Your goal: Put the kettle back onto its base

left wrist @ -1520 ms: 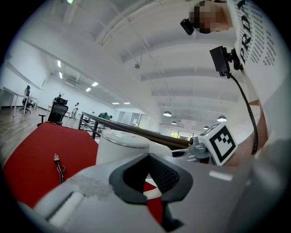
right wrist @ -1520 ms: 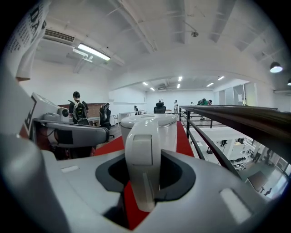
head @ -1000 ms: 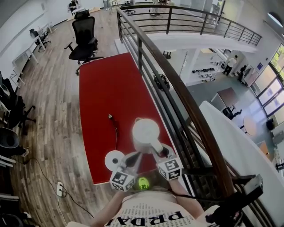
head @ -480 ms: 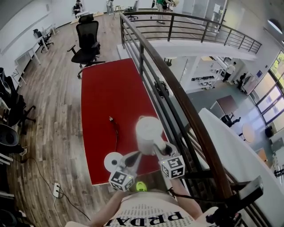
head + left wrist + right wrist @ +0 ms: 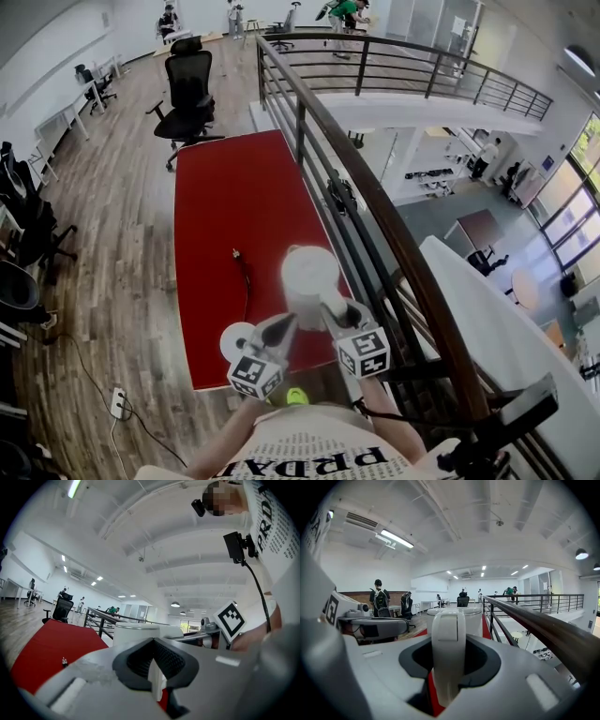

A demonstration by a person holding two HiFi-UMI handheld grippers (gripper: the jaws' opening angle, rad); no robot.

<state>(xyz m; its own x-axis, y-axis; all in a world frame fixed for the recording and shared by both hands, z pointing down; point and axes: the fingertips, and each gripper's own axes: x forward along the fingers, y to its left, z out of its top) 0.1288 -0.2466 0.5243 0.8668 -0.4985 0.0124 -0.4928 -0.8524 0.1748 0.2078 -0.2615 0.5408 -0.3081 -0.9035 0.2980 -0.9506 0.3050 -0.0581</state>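
A white kettle (image 5: 309,279) hangs above the near end of the red table (image 5: 225,197). My right gripper (image 5: 336,314) is shut on its handle (image 5: 449,653), and the kettle's body (image 5: 454,617) rises just beyond the jaws. At the kettle's lower left, my left gripper (image 5: 279,328) has its jaws together and nothing clearly between them; the kettle (image 5: 136,633) stands close ahead of its tips (image 5: 153,641). The round white base (image 5: 236,339) lies on the table near the front edge, partly hidden under the left gripper.
The base's black cable (image 5: 246,277) runs up the table. A dark railing (image 5: 375,197) borders the table's right side, with a drop to a lower floor beyond. A black office chair (image 5: 190,89) stands past the far end. A power strip (image 5: 115,401) lies on the wooden floor at left.
Both grippers have risen a little, and the kettle has come up with them. The left gripper now covers more of the base.
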